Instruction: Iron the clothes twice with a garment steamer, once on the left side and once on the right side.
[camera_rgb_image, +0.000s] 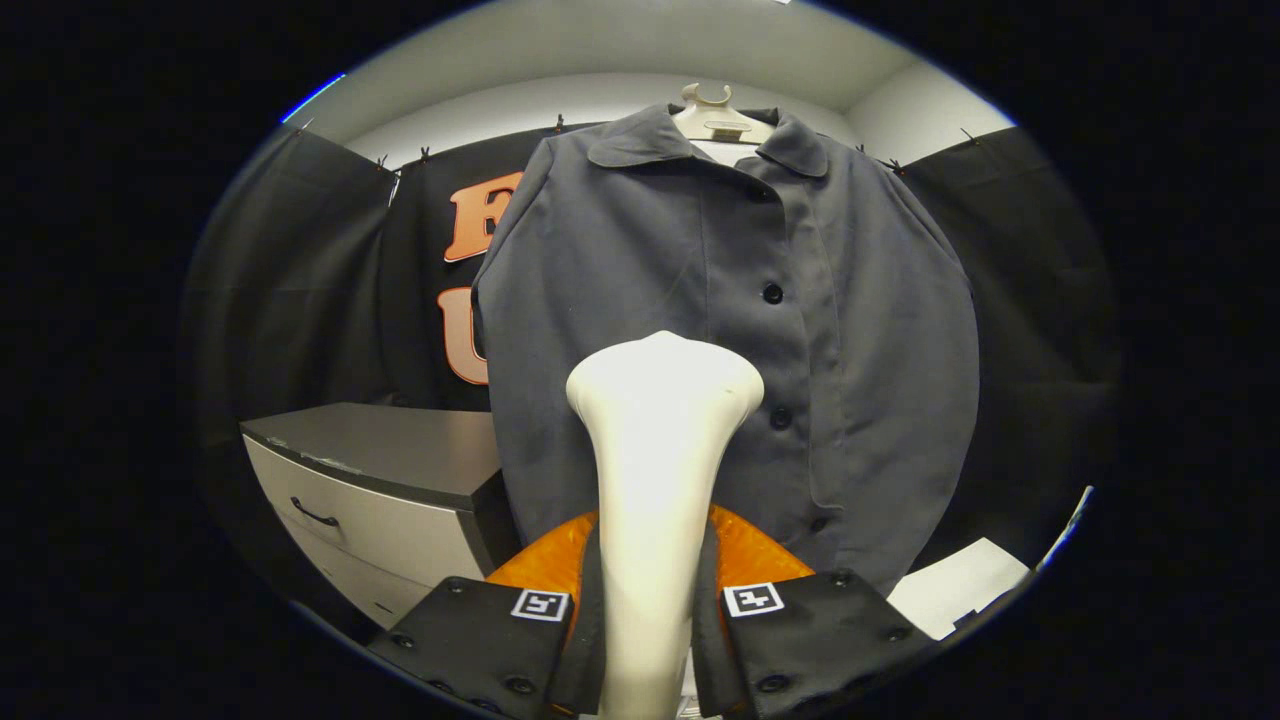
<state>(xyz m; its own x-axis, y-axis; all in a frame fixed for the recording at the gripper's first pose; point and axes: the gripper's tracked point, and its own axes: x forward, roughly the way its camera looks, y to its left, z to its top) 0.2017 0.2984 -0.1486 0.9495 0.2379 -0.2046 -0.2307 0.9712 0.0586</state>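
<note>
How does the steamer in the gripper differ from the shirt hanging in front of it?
The steamer is white, smooth and rigid, clamped between the gripper's fingers; the shirt is dark grey, soft cloth, hanging from a hanger beyond them. The steamer is narrow with a flared head; the shirt is wide. Both stand upright.

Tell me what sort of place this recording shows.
Likely a cloth-walled recording booth: black cloth wall, grey button-front shirt on a hanger, grey drawer cabinet. The gripper clamps a white garment steamer.
</note>
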